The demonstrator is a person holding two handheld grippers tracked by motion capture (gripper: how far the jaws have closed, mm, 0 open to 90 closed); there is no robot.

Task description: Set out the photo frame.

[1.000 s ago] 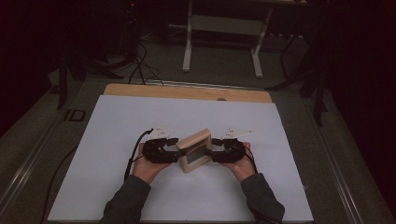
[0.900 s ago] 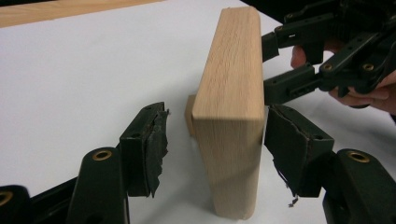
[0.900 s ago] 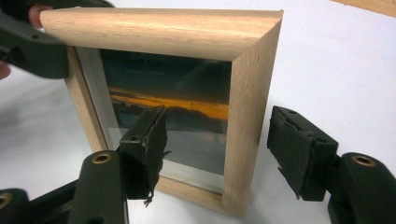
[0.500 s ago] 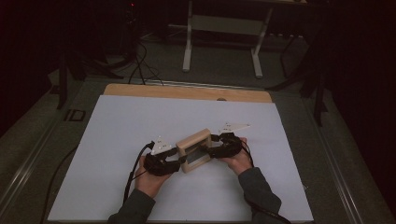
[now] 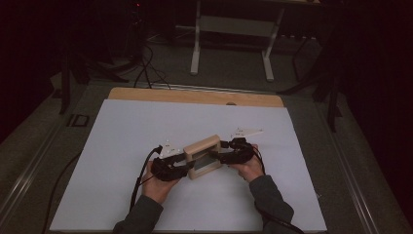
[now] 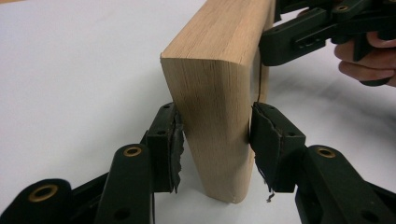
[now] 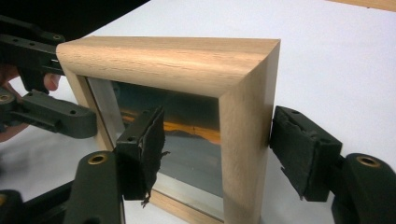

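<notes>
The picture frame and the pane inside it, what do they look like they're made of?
The picture frame looks like pale solid wood: visible grain, mitred corner, rounded edges, matt finish. The pane seems to be glass or clear plastic, since it reflects glossily; which one can't be told.

Open room: we see bare white table (image 5: 122, 141) from 9 through 12 to 3 o'clock.
Obstacle: wooden frame (image 5: 203, 156), standing between both grippers.

Smooth pale wood frame (image 7: 196, 65), glossy pane (image 7: 187, 140)

Dim, dark-edged high view with the white table (image 5: 122, 146) lit; both gripper views bright and sharp.
</notes>
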